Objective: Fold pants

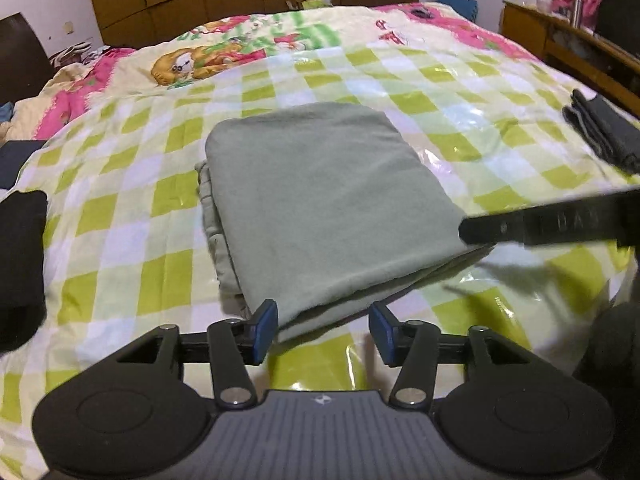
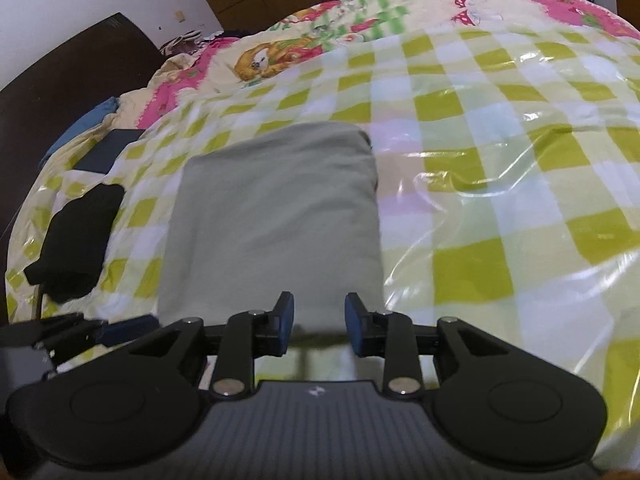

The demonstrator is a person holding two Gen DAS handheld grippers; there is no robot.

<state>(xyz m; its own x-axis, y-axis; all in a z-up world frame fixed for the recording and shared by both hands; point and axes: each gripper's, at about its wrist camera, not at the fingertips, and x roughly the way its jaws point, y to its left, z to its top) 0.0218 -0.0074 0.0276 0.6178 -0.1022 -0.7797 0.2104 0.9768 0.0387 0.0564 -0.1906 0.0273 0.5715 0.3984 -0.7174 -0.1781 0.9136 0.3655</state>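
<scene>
Left tongs (image 1: 323,332) wide, empty, at near edge of folded green pants (image 1: 320,204). Right tongs (image 2: 319,326) part-spread, empty, over pants' near right corner. Pants lie mid-bed on checked plastic cover (image 1: 460,116). Black garment (image 2: 76,240) left, well apart; dark folded cloth (image 1: 604,132) far right. Bare cover right of pants, beyond far edge.

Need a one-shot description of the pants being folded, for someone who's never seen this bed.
Start at the bed's green-and-white checked cover. In its middle, just ahead of both open grippers, lies a neat folded rectangle: the sage-green pants. The other folded clothes are black on the left and dark grey on the right; only this one is pale green.
</scene>
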